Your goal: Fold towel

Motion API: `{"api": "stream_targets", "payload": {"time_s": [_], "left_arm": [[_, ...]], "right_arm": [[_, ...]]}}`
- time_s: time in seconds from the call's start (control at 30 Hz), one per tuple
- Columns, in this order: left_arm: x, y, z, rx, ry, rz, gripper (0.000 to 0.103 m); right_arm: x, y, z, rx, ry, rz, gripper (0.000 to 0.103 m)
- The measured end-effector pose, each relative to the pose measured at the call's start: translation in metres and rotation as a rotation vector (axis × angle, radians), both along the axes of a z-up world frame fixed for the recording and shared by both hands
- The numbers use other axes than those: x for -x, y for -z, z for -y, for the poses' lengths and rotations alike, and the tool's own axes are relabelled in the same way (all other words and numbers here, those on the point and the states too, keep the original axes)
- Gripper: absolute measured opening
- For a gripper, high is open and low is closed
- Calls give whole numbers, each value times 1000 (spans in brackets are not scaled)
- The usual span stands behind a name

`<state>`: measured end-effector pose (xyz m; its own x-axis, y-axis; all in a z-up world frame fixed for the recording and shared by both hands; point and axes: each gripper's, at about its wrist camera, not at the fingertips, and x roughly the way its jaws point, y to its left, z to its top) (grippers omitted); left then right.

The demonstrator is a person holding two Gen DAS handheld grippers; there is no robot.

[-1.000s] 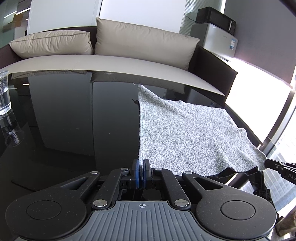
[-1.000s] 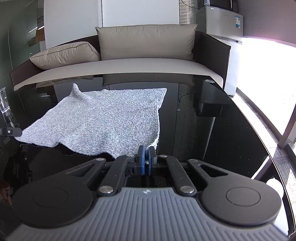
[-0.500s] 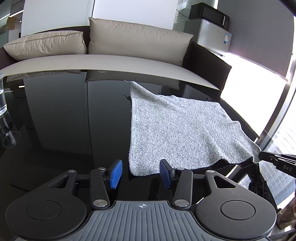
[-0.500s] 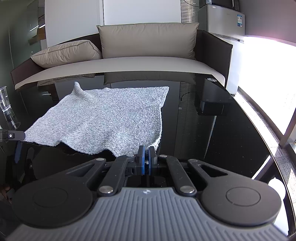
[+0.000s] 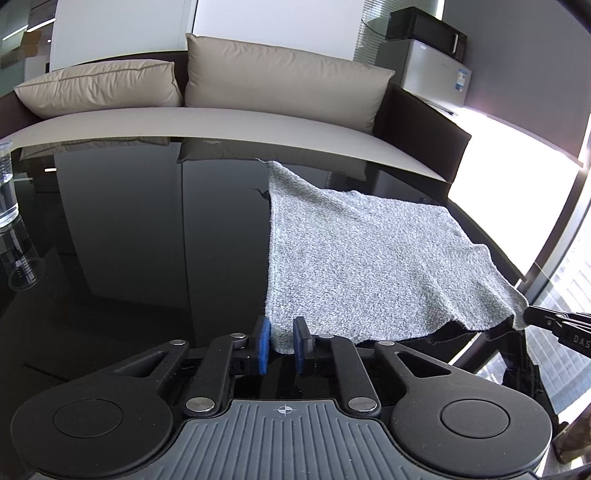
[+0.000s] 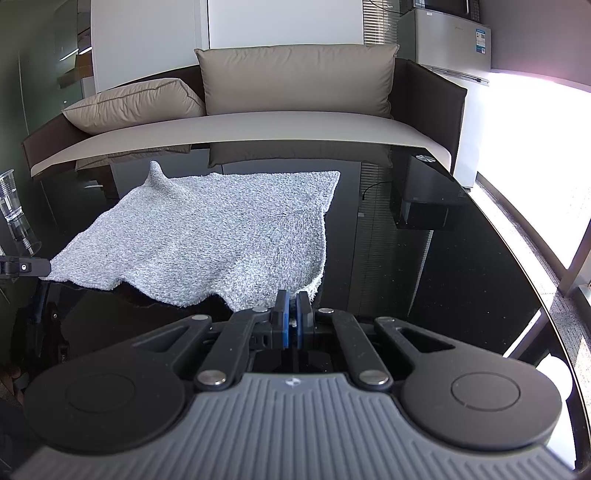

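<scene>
Hiding the pinched towel [image 6: 207, 236] corner: right hand-held gripper [image 6: 291, 321] pads.

towel [image 5: 362, 258] | grey terry, spread on black glossy table | near edge lifted, far corner peaked

Glossy black table [image 5: 129, 240]: mirror-like top reflecting the room. Clear plastic cup [image 5: 7, 184]: upright near the table's left edge, holding clear liquid, its reflection just below. Sofa [image 6: 258, 127]: dark frame, pale seat, standing beyond the table's far edge. Two beige cushions: a flatter one [image 5: 99, 86] lying at the left, a larger one [image 5: 284, 79] leaning on the backrest. Small white fridge [image 5: 424, 70]: behind the sofa's right end. Black microwave [image 5: 424, 33]: on top of the fridge.
</scene>
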<state>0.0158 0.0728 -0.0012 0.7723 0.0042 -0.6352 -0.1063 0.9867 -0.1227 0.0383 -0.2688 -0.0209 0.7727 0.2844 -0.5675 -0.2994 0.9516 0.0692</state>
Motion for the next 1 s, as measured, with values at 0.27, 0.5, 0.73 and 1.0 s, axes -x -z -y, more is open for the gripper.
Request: {"api": "stream_targets", "payload": {"time_s": [0.27,0.5,0.73,1.0], "left_arm": [[-1,0,1,-17,-13,4,1],[2,-5,-1,0,-14,29,1],[4,-10,-5,12,-34,51,1],[7,-15,-6,23,-35,66,1]], "right_arm": [[0,-1,-1,-5,3,5,3],[1,-4,0,-17,7,17,3],[5,-7,1,-29,5,33,3],[8,-11,4,-44,9,50,3]]}}
